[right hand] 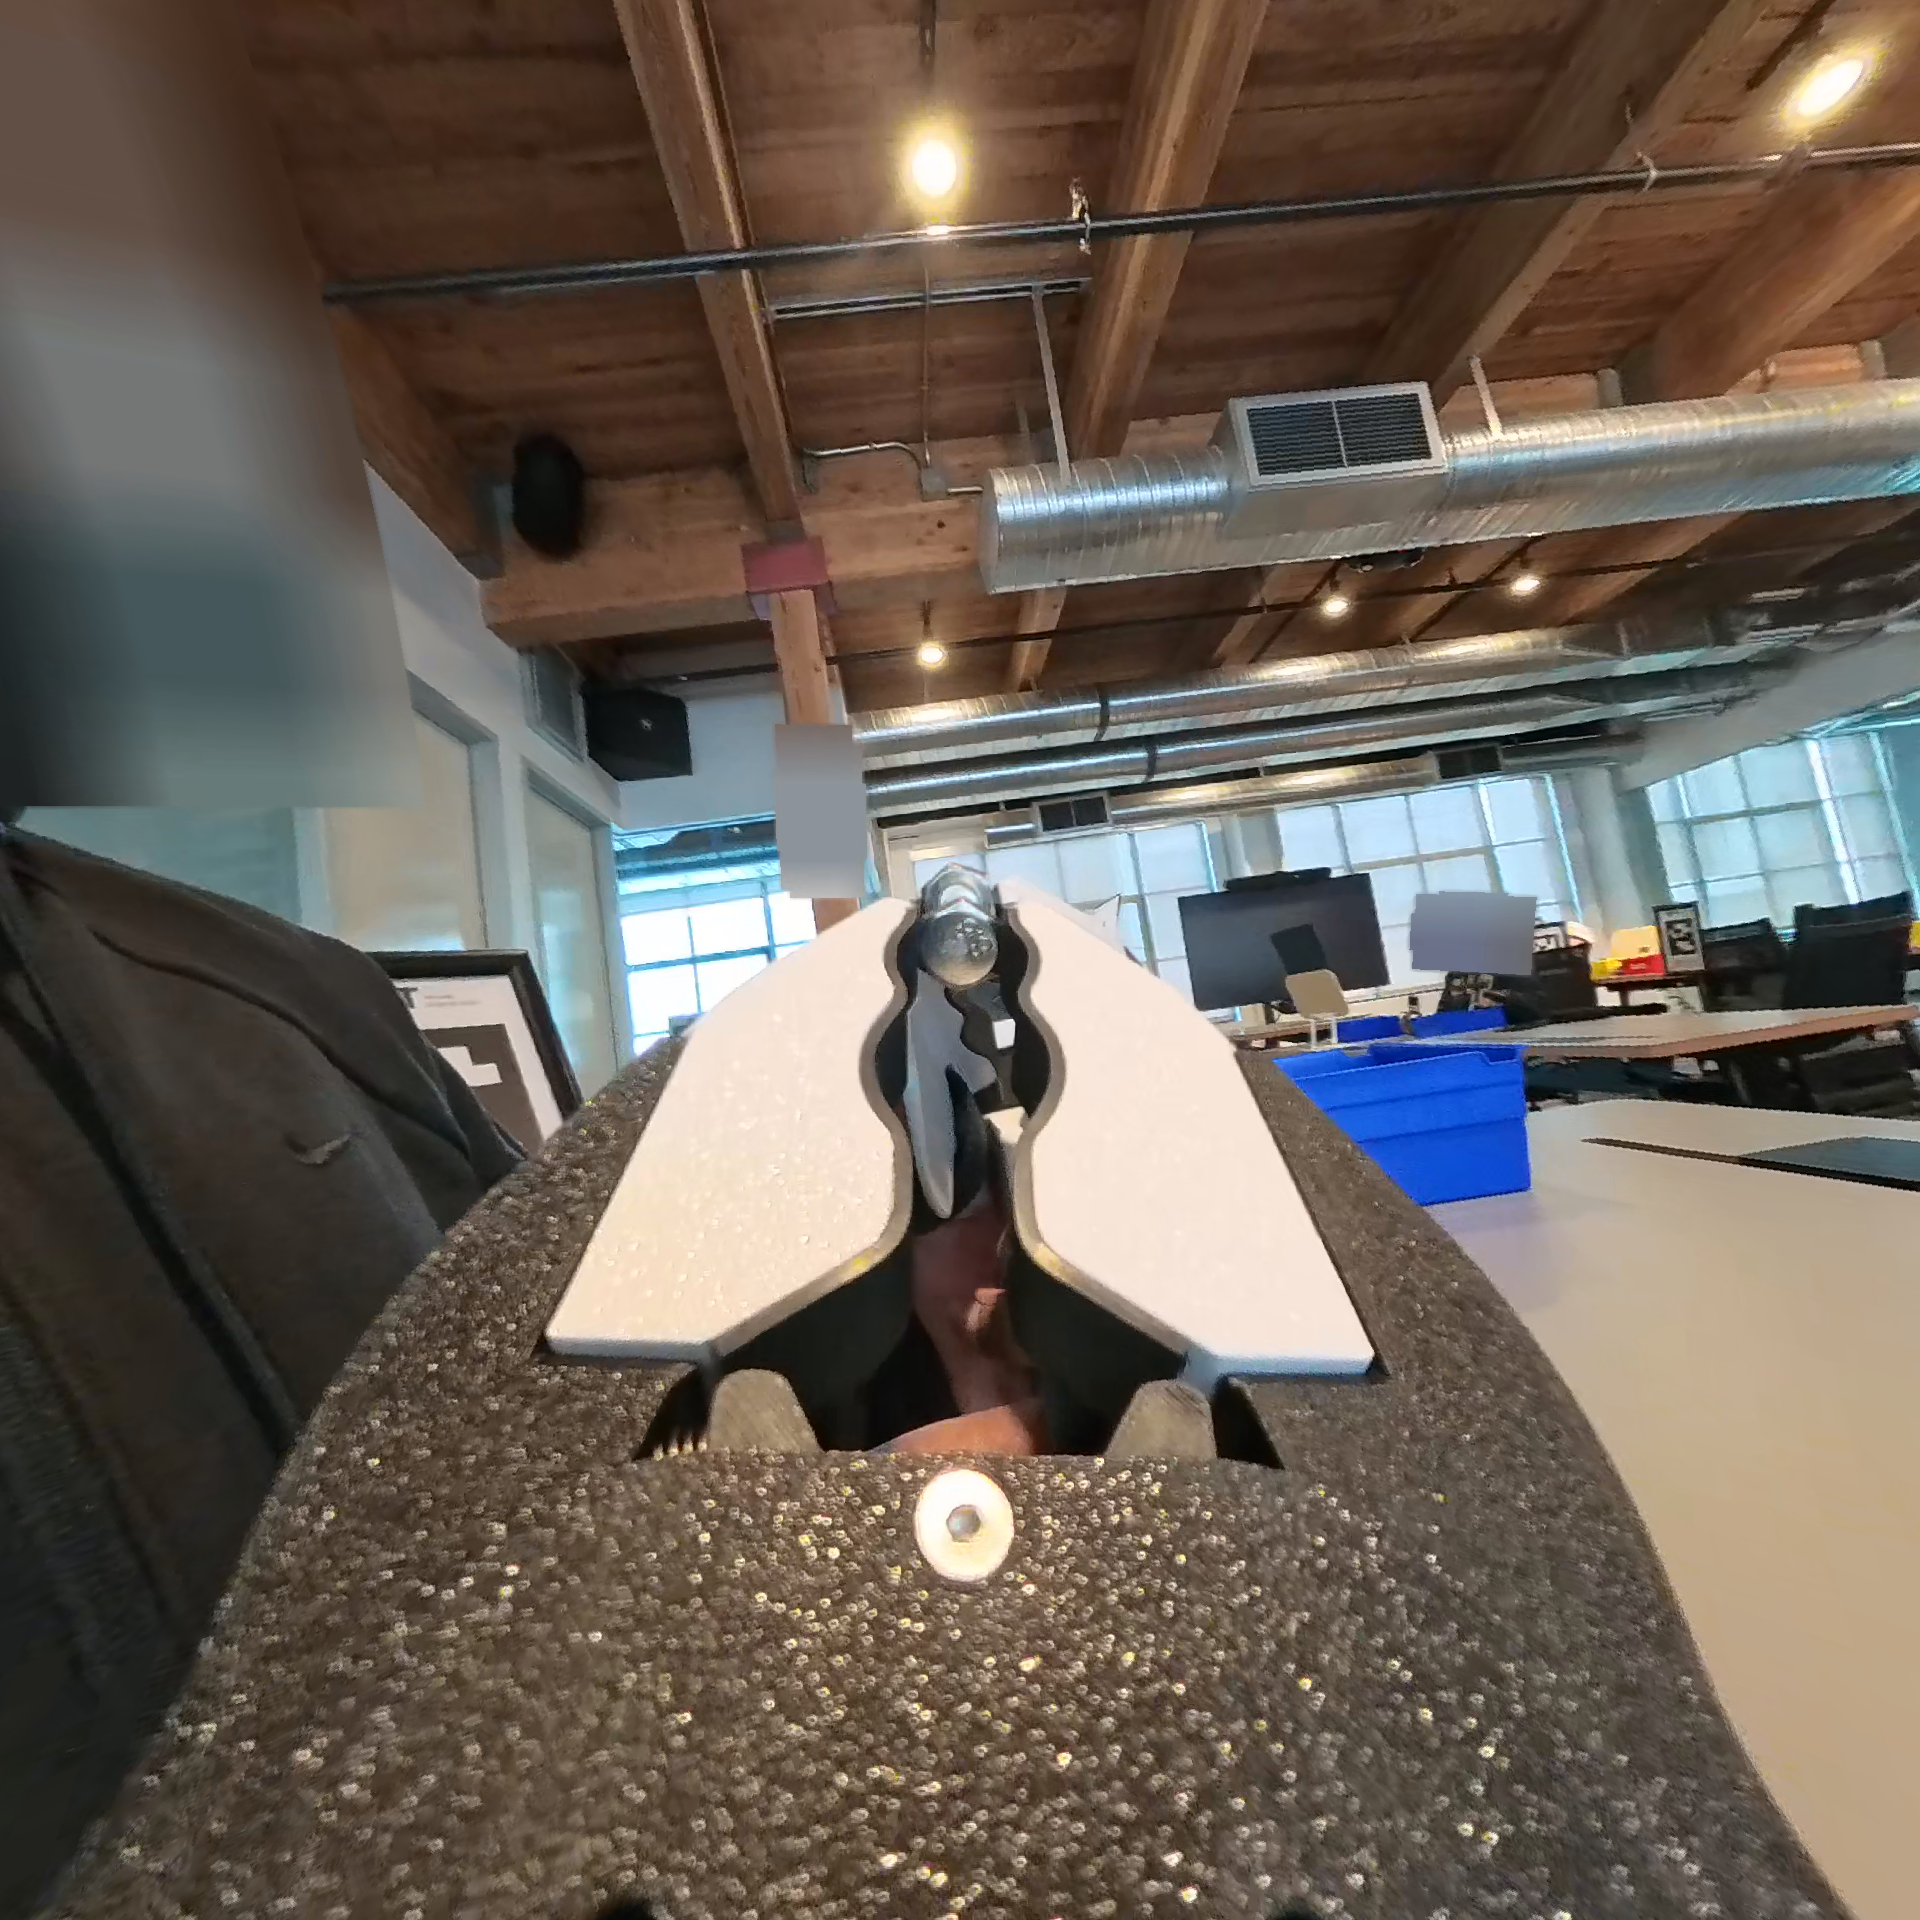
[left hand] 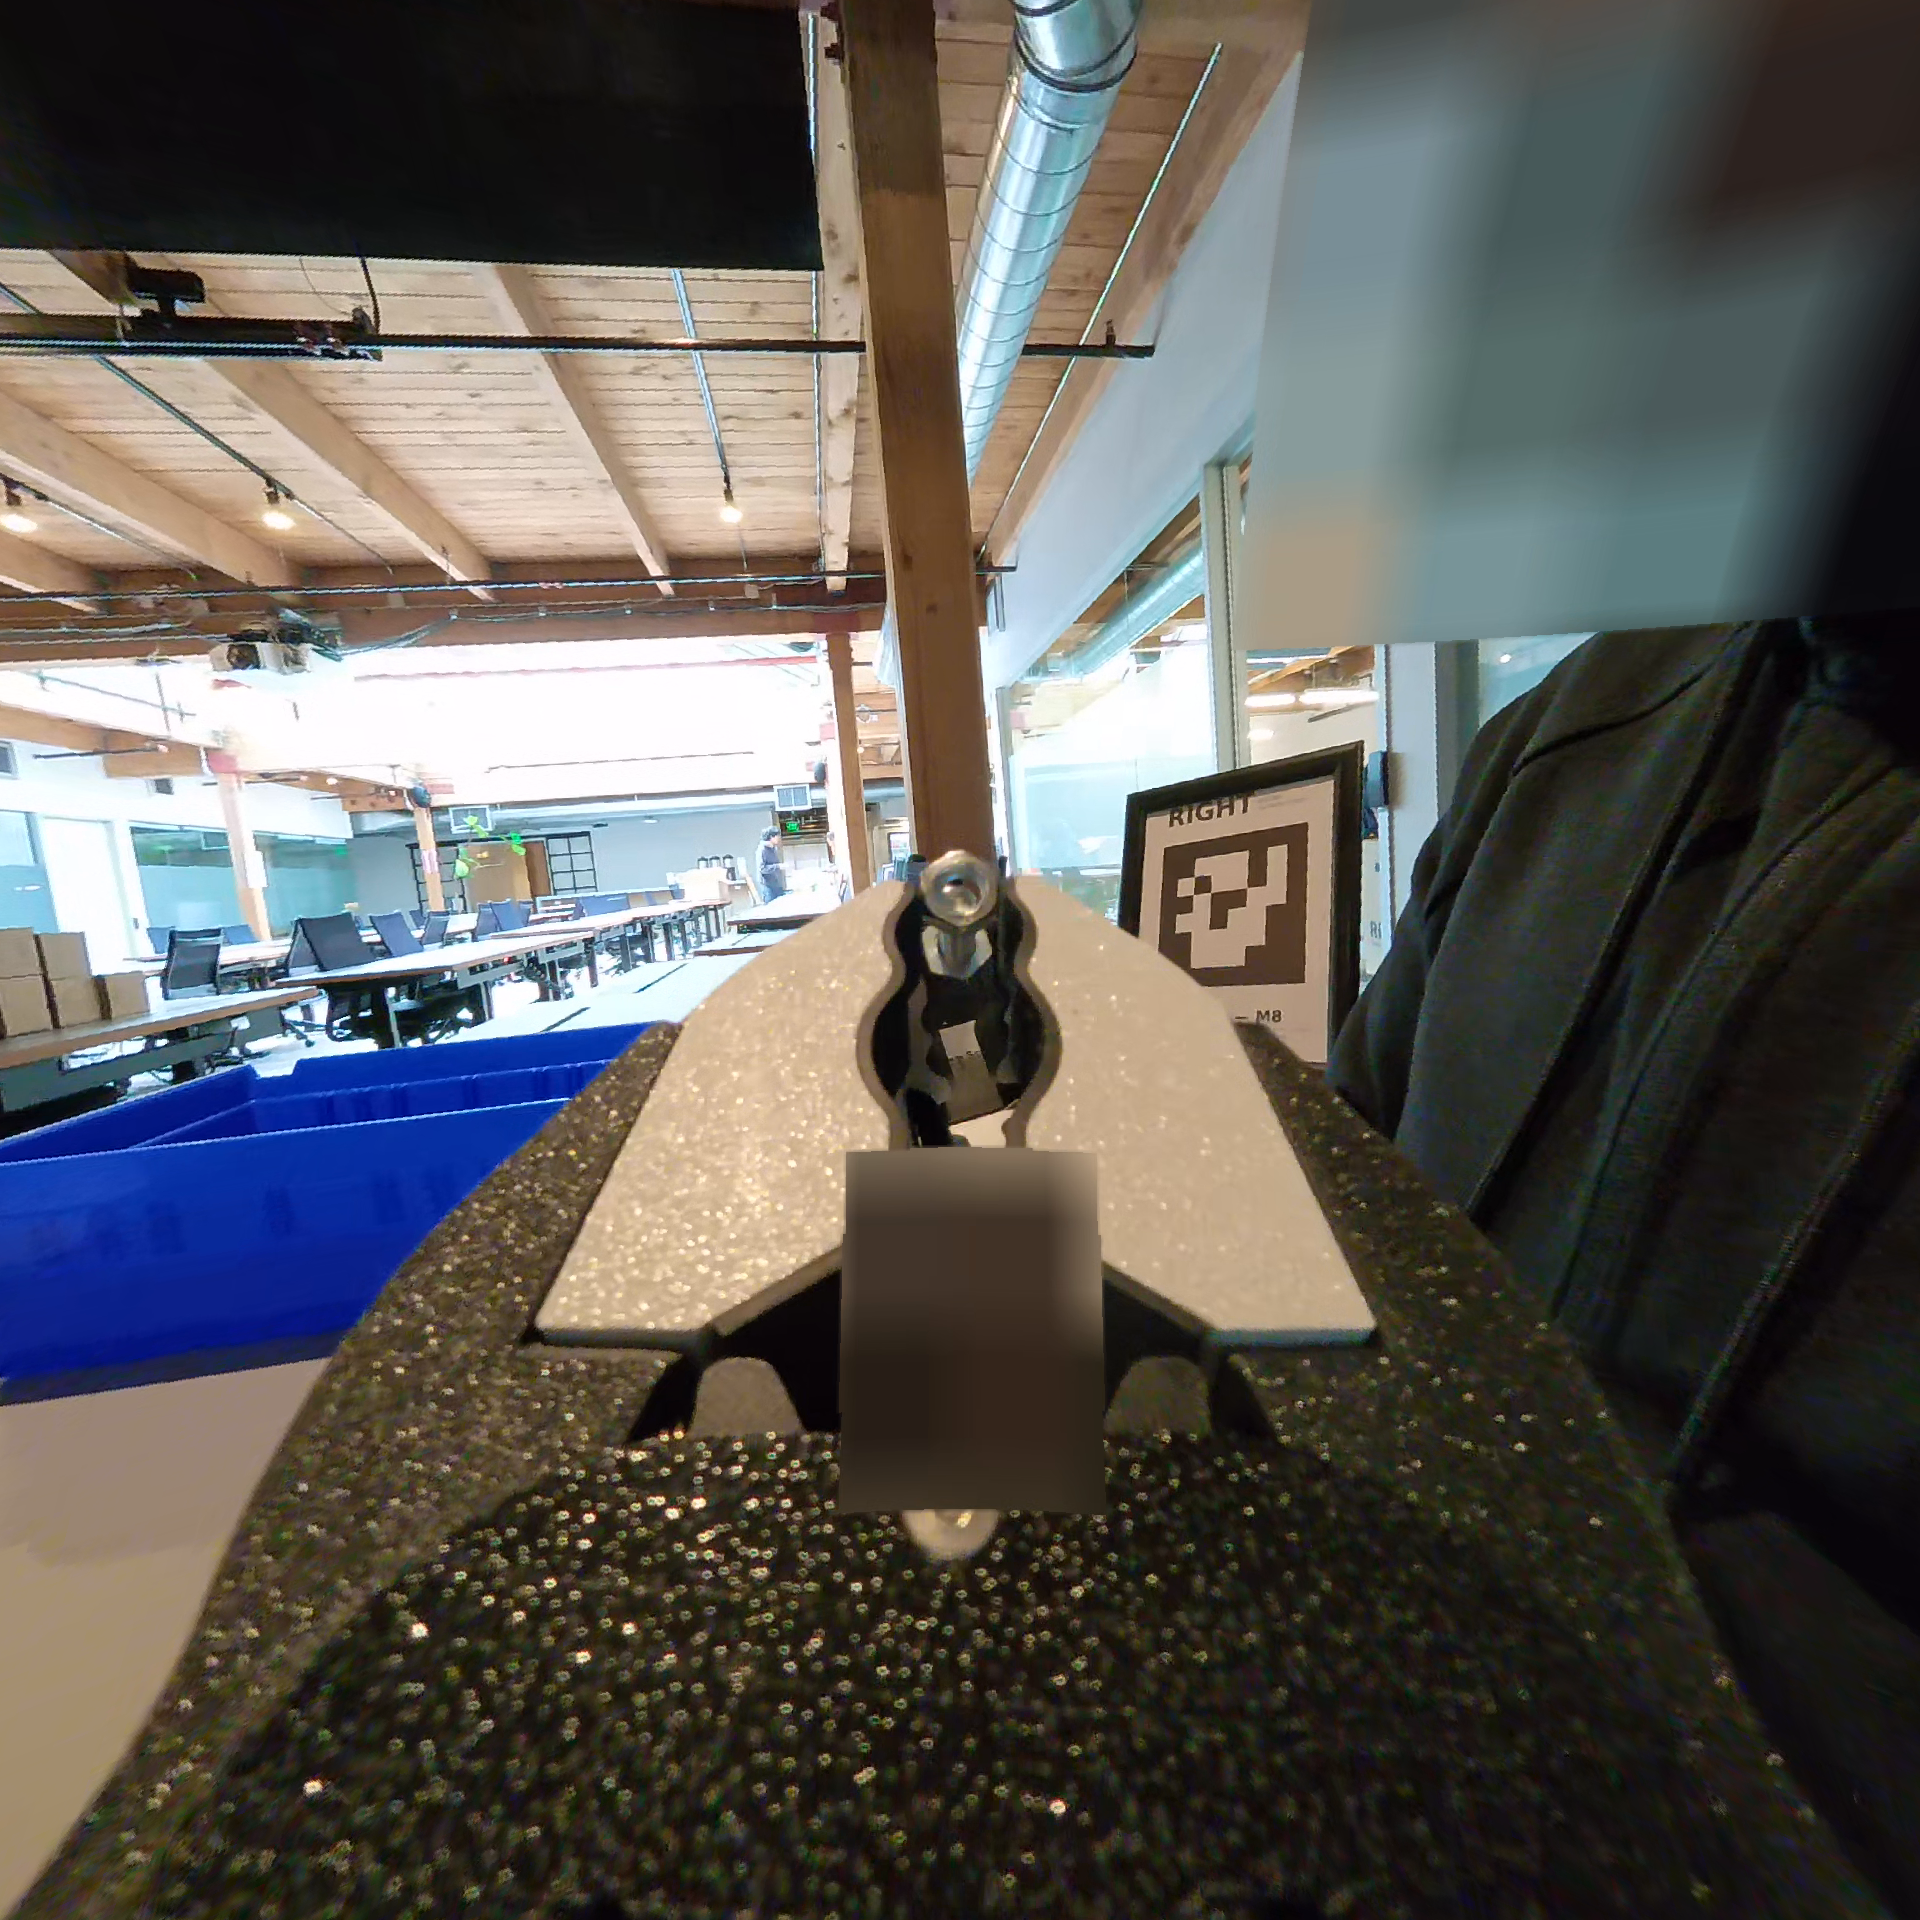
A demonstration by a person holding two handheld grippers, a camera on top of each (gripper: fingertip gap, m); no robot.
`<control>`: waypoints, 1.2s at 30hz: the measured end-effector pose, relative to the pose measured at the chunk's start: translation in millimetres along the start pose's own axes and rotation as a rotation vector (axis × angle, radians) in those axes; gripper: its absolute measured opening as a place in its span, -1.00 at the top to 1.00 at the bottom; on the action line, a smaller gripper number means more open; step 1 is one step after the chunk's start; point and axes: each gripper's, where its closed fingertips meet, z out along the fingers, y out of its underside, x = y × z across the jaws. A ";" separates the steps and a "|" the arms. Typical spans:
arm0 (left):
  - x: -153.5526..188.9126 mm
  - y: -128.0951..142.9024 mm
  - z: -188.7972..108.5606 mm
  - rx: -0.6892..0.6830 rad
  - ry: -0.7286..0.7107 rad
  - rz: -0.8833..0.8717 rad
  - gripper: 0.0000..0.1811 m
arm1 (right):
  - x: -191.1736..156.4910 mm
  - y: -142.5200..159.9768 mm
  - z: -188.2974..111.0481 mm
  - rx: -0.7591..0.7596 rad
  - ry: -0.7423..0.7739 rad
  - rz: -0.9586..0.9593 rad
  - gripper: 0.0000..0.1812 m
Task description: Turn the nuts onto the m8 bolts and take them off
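My left gripper point(left hand: 958, 904) is raised off the table and shut on a silver hex nut point(left hand: 958, 888) at its fingertips, with the nut's hole facing the camera. A short piece of silver bolt shaft point(left hand: 951, 951) shows just below the nut in the gap between the fingers. My right gripper point(right hand: 961, 940) is shut on the rounded head of the bolt point(right hand: 961, 951). The hex nut point(right hand: 948, 888) shows just past the head in the right wrist view. The two grippers point at each other, tip to tip, and each one's fingers hide most of the other.
A person in a dark jacket point(left hand: 1662, 1039) stands close behind both grippers. A framed marker sign point(left hand: 1242, 894) stands on the white table point(right hand: 1714, 1299). Blue bins point(left hand: 260, 1174) sit to the left, and one blue bin point(right hand: 1423, 1112) shows in the right wrist view.
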 end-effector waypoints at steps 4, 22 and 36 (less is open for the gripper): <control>0.4 1.5 1.1 -0.008 -0.002 0.007 0.85 | -1.5 1.2 0.3 -0.004 -0.010 0.012 0.84; 7.6 3.5 4.1 -0.065 -0.074 0.336 0.85 | -1.5 2.6 0.7 0.025 -0.212 0.560 0.84; 3.5 4.9 1.0 -0.097 -0.109 0.378 0.84 | 2.6 7.9 1.9 0.159 -0.185 0.674 0.84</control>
